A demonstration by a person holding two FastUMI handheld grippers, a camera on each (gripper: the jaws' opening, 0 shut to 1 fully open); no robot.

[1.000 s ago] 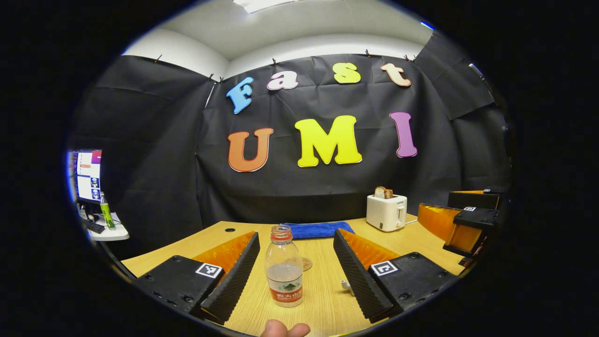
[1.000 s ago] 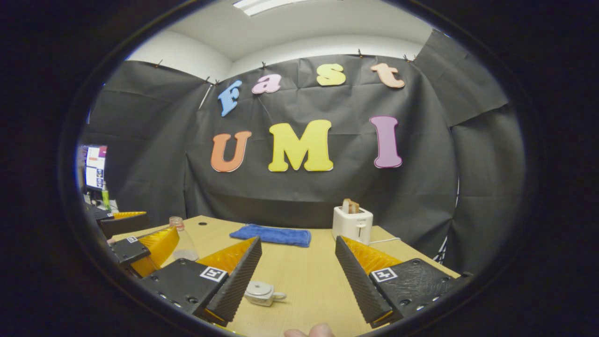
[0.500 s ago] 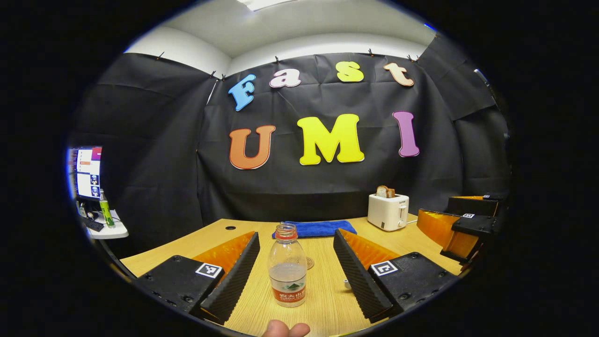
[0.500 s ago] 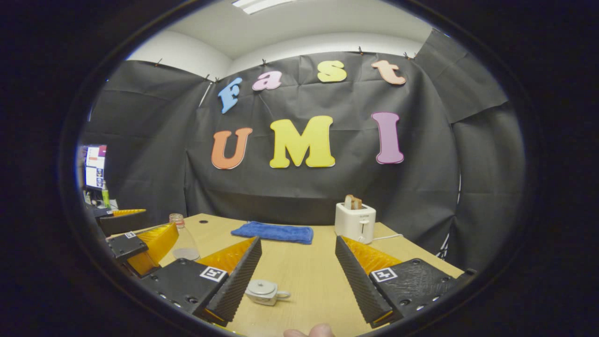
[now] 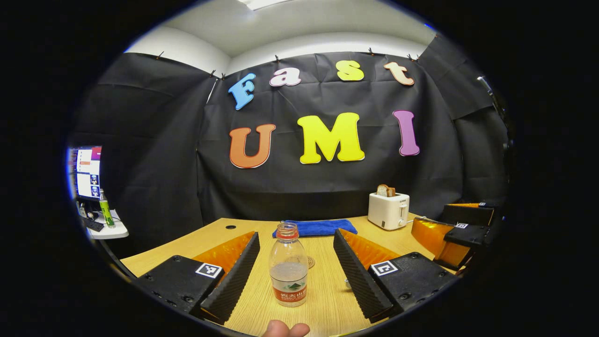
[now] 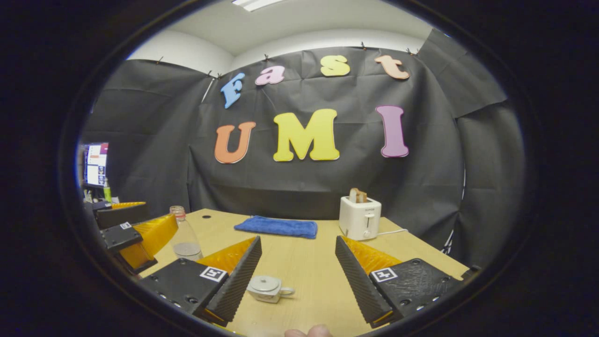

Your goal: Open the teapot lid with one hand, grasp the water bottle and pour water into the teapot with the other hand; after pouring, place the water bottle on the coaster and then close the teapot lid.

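Your left tool (image 5: 296, 274), fingers apart, already straddles the upright water bottle (image 5: 288, 265); the teapot (image 6: 265, 288) sits toward the left finger of your right tool (image 6: 298, 276), likewise spread.

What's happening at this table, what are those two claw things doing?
A person holds a gripper in each hand. The left gripper is open around an uncapped water bottle, not squeezing it. The right gripper is open too, near a small teapot whose lid is on. A coaster lies behind the bottle. Nothing is poured yet.
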